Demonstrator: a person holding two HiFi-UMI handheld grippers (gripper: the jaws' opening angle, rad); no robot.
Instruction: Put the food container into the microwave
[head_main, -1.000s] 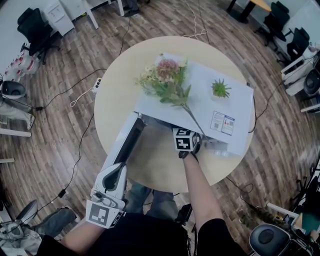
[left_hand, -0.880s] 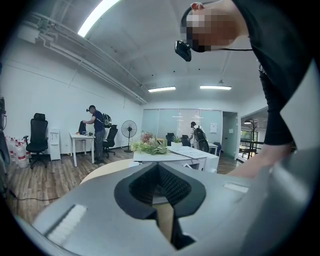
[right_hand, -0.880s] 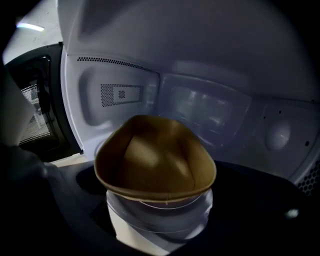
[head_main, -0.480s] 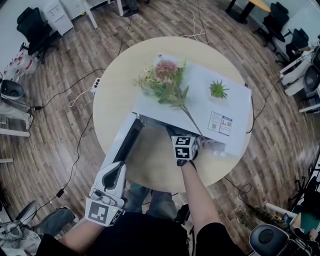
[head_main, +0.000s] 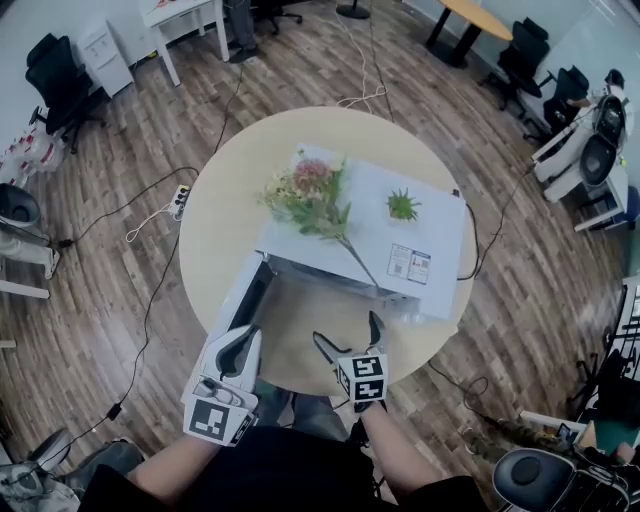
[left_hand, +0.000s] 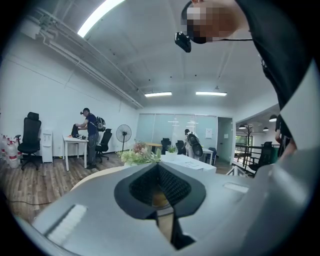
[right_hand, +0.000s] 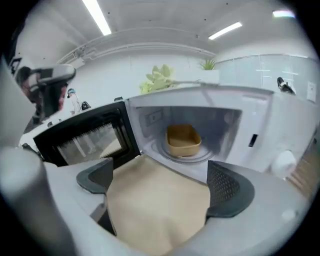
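Right gripper view: right gripper (right_hand: 159, 187) jaws spread wide, empty, above table (right_hand: 155, 212). Food container (right_hand: 183, 140) sits inside microwave (right_hand: 252, 125); door (right_hand: 82, 137) open at left. Left gripper (left_hand: 159, 186) jaws pressed together, holding nothing.

Matt, pale counter (head_main: 215, 220) on a wood-plank floor (head_main: 100, 250) — glossy white microwave (head_main: 440, 230), smooth matt-tan food container (right_hand: 183, 140).

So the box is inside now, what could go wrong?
The microwave door stands wide open beside the left gripper, so a bump could jolt it. Shutting it hard might shake the flowers and small plant on top. The food container sits well inside and looks safe.
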